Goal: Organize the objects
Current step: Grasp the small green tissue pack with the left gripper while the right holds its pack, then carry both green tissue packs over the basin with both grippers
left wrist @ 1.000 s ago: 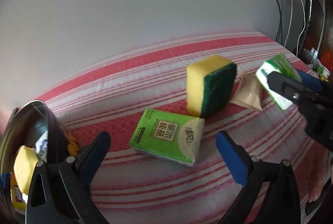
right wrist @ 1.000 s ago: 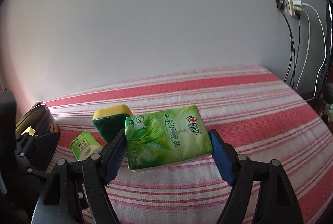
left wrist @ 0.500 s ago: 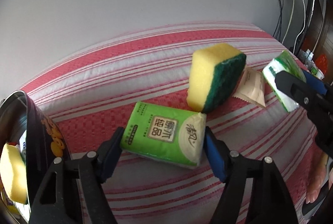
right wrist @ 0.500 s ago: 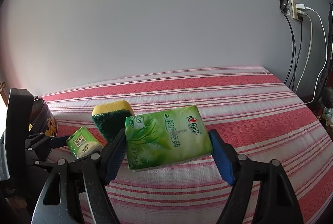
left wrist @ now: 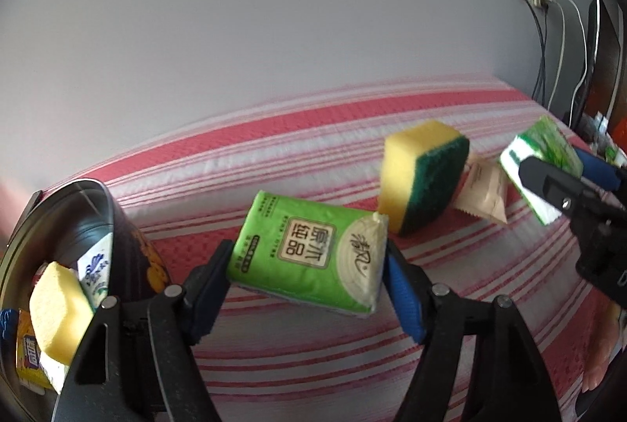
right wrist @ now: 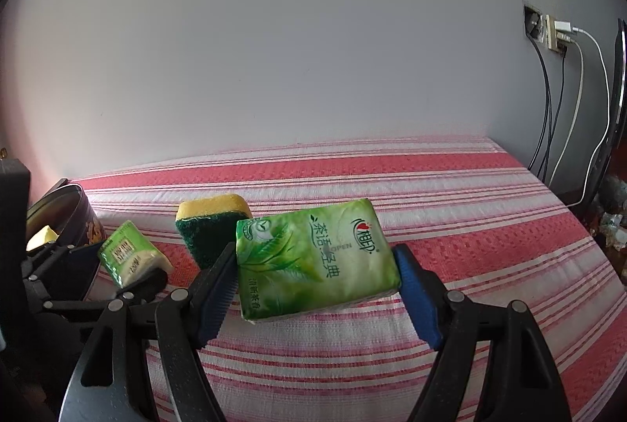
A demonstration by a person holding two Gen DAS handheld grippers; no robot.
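My left gripper (left wrist: pixel 309 281) is shut on a bright green tissue pack (left wrist: pixel 309 253) and holds it just above the red-striped cloth (left wrist: pixel 313 363). My right gripper (right wrist: pixel 317 279) is shut on a leaf-printed green tissue pack (right wrist: pixel 313 259), held above the cloth; it also shows in the left wrist view (left wrist: pixel 539 163). A yellow-and-green sponge (left wrist: pixel 423 175) stands on edge behind the left pack, with a beige sachet (left wrist: pixel 486 194) beside it. The left-held pack also shows in the right wrist view (right wrist: pixel 131 257).
A dark round tin (left wrist: pixel 94 210) stands at the left, holding a yellow sponge (left wrist: pixel 55 312) and small packets. A grey wall runs behind the bed. Wall sockets with cables (right wrist: pixel 556 38) and clutter are at the far right.
My left gripper moved forward, closed on the bright green tissue pack and lifted it toward the tin side. The right gripper kept its pack and stayed nearly still.
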